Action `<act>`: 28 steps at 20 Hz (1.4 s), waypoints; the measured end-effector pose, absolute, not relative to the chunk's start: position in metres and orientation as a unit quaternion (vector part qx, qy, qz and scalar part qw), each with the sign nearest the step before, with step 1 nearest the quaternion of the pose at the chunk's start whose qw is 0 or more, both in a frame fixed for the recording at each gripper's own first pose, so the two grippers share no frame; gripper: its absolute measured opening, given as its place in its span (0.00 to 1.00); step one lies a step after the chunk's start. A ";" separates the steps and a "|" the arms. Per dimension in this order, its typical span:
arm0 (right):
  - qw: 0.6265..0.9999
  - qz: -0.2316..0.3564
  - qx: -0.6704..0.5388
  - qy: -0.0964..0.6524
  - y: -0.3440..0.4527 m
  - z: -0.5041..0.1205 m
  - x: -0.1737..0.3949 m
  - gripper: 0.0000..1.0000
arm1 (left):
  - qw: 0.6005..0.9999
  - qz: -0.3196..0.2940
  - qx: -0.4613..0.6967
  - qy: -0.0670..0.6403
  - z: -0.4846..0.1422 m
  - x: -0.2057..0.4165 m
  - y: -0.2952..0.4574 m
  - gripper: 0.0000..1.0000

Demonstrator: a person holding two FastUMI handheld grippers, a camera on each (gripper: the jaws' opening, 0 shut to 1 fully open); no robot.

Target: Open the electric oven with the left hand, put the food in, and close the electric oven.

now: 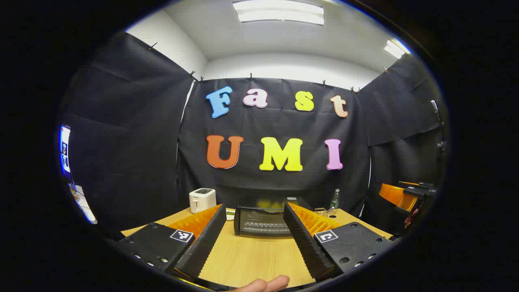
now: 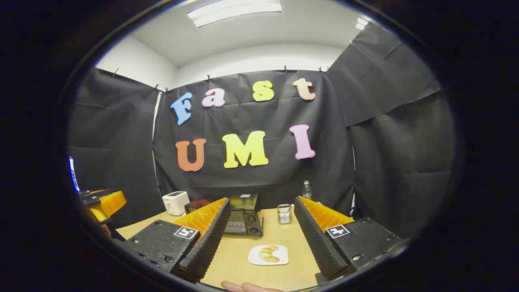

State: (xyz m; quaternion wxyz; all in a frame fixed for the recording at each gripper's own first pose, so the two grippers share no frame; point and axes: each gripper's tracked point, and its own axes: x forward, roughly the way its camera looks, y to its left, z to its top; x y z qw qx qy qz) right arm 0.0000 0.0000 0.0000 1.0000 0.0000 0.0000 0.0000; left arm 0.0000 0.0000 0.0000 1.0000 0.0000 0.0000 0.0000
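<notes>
A black electric oven (image 1: 261, 221) stands at the far middle of the wooden table (image 1: 251, 259), its glass door closed. My left gripper (image 1: 254, 211) is open, held back from the oven with the door showing between its fingers. In the right gripper view the oven (image 2: 244, 221) sits left of centre, and a croissant (image 2: 268, 253) lies on a white plate (image 2: 279, 259) in front of it. My right gripper (image 2: 262, 205) is open above the table, with the plate between and below its fingers. Nothing is held.
A white toaster (image 1: 202, 200) stands at the back left and a clear bottle (image 1: 335, 199) at the back right. A small metal rack (image 2: 285, 213) sits right of the oven. The other gripper (image 1: 407, 194) shows at the right edge, a fingertip (image 1: 267, 284) at the bottom.
</notes>
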 end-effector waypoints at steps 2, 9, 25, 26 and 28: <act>1.000 0.002 -0.004 -0.002 0.000 0.000 -0.003 0.99 | 1.000 -0.007 0.004 -0.008 0.005 0.000 -0.003 0.93; 1.000 0.011 -0.004 -0.008 -0.004 -0.003 -0.008 0.99 | 0.999 -0.029 0.021 -0.023 0.010 -0.006 -0.020 0.93; 0.999 0.005 -0.023 -0.029 -0.050 -0.010 -0.017 0.99 | 0.998 -0.064 -0.018 -0.003 -0.002 0.093 -0.027 0.93; 0.999 0.000 -0.025 -0.029 -0.058 -0.014 -0.017 0.99 | 0.997 -0.073 -0.027 0.011 -0.011 0.110 -0.032 0.94; 0.999 -0.006 -0.024 -0.021 -0.071 -0.021 -0.016 0.96 | 0.995 -0.083 -0.049 0.040 -0.027 0.144 -0.037 0.94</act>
